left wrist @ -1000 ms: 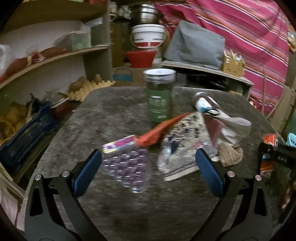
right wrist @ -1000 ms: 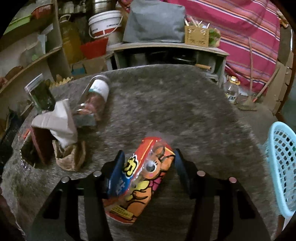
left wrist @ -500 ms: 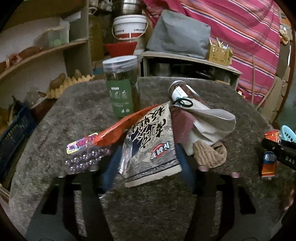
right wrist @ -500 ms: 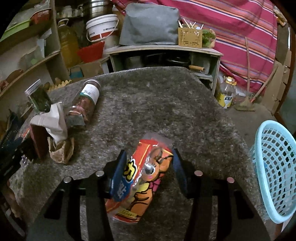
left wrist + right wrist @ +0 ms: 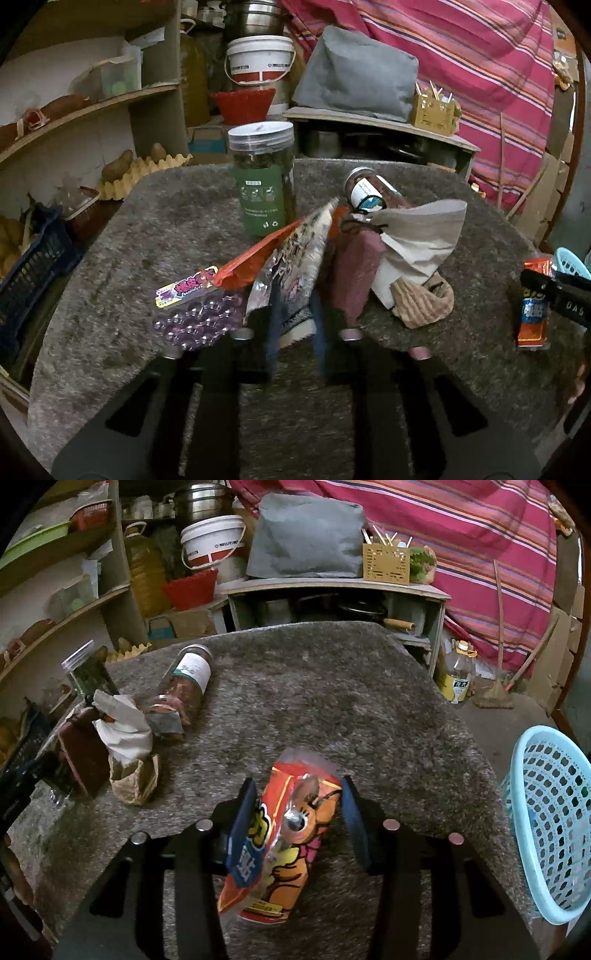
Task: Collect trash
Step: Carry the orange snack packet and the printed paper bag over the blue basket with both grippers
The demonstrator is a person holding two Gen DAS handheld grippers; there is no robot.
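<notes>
On the grey felt table [image 5: 166,229], my left gripper [image 5: 295,301] has its jaws closing on a silver wrapper with black print [image 5: 299,251]. The blue pads pinch its lower edge and it stands crumpled between them. A pack of purple beads [image 5: 195,317] and an orange wrapper [image 5: 251,262] lie just left of it. My right gripper [image 5: 297,788] is also closing, and both pads press an orange cartoon snack bag [image 5: 291,834]. That bag [image 5: 532,314] also shows at the right edge of the left wrist view.
A green-labelled jar [image 5: 264,184] stands upright and a second jar [image 5: 184,690] lies on its side. White crumpled paper [image 5: 125,727], a maroon pouch [image 5: 358,266] and brown corrugated paper [image 5: 133,779] lie heaped together. A light blue basket [image 5: 550,827] stands off the table's right edge.
The left jaws went from wide open to pinched on the printed wrapper, which now stands crumpled. The right jaws narrowed a little on the orange bag.
</notes>
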